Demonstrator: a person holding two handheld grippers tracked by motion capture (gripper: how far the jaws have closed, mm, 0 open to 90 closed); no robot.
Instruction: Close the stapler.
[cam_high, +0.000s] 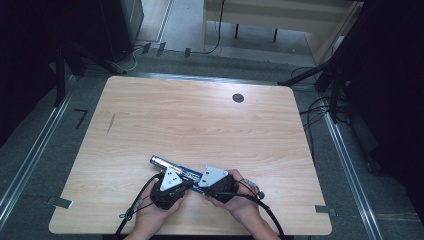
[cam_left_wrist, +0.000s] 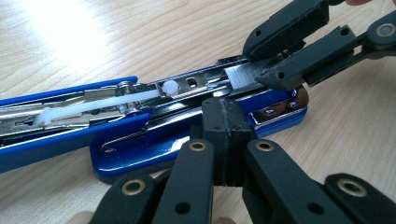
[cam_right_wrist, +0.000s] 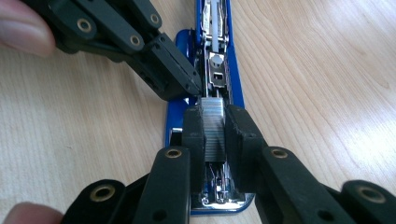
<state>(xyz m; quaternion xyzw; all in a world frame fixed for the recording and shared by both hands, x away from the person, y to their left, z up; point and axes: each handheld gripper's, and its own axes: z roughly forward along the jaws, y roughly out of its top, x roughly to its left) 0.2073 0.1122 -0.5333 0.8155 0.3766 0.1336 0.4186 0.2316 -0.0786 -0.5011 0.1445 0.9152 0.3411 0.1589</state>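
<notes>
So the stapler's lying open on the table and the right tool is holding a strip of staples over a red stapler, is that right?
Not quite: the stapler is blue, not red. The right gripper view shows the right tool clamped on the strip of staples above the open blue stapler, which lies on the table.

We see the stapler (cam_high: 176, 169) lying opened out on the table (cam_high: 200, 115), near the near edge, roughly centred, running far-left to near-right. Its base sits on the tabletop; the staple channel (cam_left_wrist: 196, 84) lies above the base. A strip of staples (cam_right_wrist: 215, 126) sits in the channel at the near-right end. Left gripper (cam_high: 175, 186) is at the stapler's left-near side, right gripper (cam_high: 206, 186) just right of it, both hands behind them at the near edge. A round grommet (cam_high: 238, 98) lies far right of centre on the table.
</notes>
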